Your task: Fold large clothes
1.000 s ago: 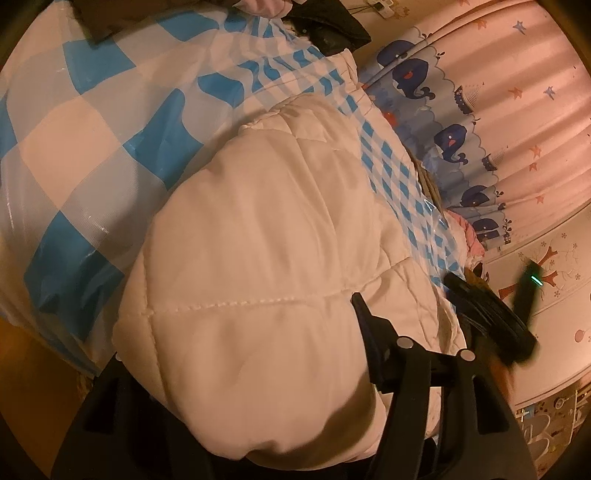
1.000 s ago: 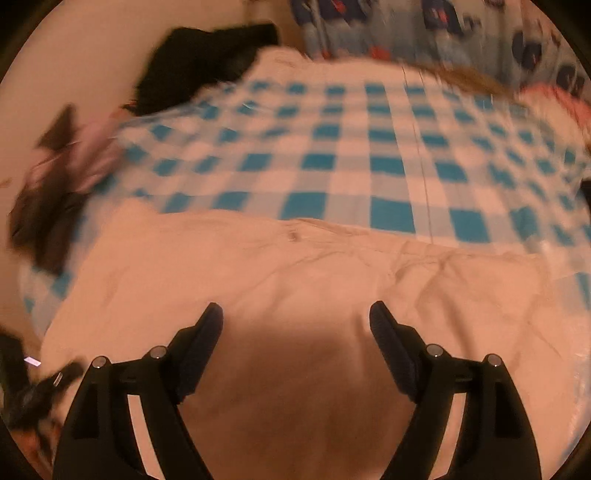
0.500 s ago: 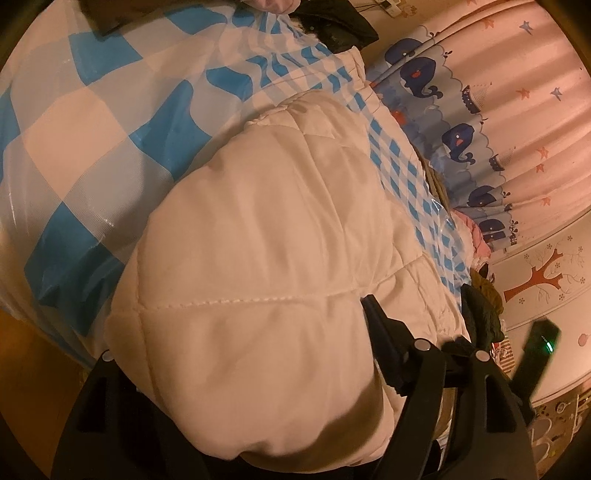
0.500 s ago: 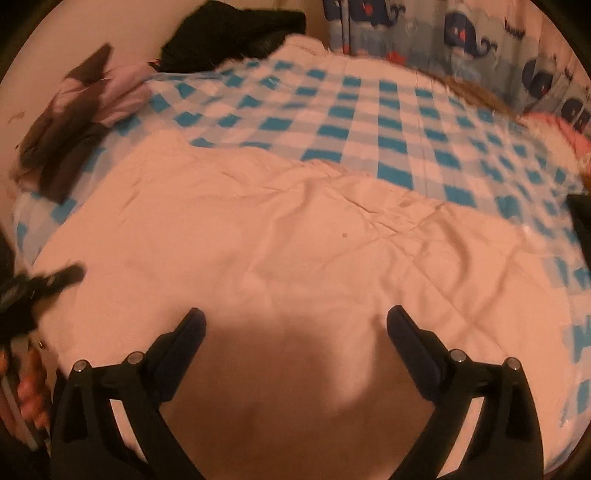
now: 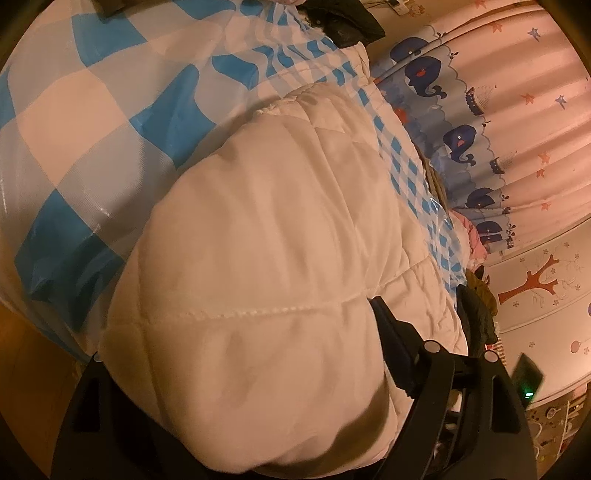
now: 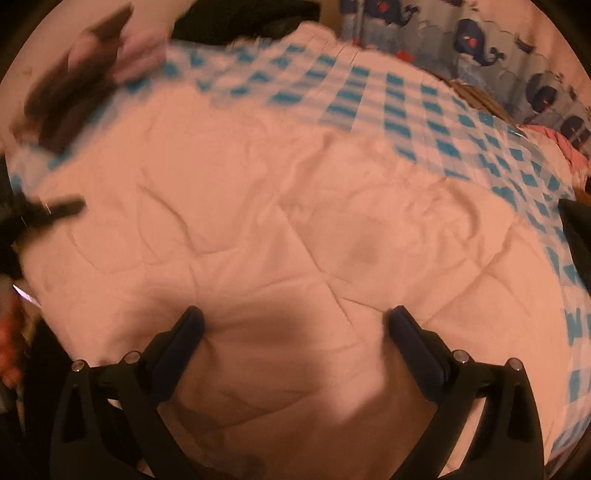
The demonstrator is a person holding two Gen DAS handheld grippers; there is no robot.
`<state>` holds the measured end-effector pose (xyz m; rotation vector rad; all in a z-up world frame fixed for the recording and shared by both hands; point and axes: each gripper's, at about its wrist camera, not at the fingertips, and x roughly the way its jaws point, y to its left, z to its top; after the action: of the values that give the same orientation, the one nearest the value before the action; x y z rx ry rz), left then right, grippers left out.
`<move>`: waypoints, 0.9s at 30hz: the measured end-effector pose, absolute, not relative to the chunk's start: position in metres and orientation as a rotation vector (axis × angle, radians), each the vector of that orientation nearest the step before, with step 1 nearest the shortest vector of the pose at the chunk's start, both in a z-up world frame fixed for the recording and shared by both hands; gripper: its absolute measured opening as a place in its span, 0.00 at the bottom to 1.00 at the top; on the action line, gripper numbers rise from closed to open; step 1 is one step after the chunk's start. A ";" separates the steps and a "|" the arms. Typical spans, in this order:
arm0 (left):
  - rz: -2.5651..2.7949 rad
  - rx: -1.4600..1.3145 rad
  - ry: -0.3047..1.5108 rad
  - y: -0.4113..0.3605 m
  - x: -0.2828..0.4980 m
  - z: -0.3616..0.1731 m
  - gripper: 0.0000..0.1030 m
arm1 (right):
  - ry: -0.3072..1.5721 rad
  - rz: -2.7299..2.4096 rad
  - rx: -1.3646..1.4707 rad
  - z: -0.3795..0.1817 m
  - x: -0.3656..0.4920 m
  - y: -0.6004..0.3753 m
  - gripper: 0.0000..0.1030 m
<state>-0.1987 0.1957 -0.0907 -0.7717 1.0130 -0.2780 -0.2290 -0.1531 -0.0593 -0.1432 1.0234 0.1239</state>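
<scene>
White quilted garment (image 6: 295, 221) on blue-checked bedspread (image 5: 92, 129), whale-print curtain (image 5: 461, 140) behind

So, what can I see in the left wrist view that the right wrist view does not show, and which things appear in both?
Only the left wrist view shows the wall with the red tree picture, a strip of bare floor and the quilt's thick folded edge between the left hand-held gripper's fingers.

Only the right wrist view shows the quilt's wide flat top under the open right hand-held gripper and brown-and-pink clothes.

Both show the white quilt, the blue checked cover and the whale curtain.
</scene>
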 end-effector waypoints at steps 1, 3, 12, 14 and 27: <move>-0.277 -0.768 1.012 0.196 -0.199 -0.091 0.74 | 1.011 0.126 -0.125 -0.054 -0.229 -0.155 0.93; -0.279 -0.768 1.009 0.197 -0.199 -0.091 0.74 | 0.902 0.104 -0.087 -0.030 -0.236 -0.160 0.93; -0.293 -0.736 0.984 0.191 -0.196 -0.083 0.65 | 1.044 0.038 -0.227 -0.064 -0.199 -0.149 0.94; -0.291 -0.733 0.973 0.192 -0.195 -0.080 0.60 | 0.979 0.027 -0.206 -0.047 -0.210 -0.154 0.94; -0.519 -0.451 0.711 0.086 -0.195 0.062 0.33 | 1.086 0.070 -0.180 -0.078 -0.189 -0.163 0.95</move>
<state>-0.1948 0.0856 0.0622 -0.4506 0.7110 -0.5189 -0.1893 -0.1627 -0.0776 -0.1797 1.0863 0.0700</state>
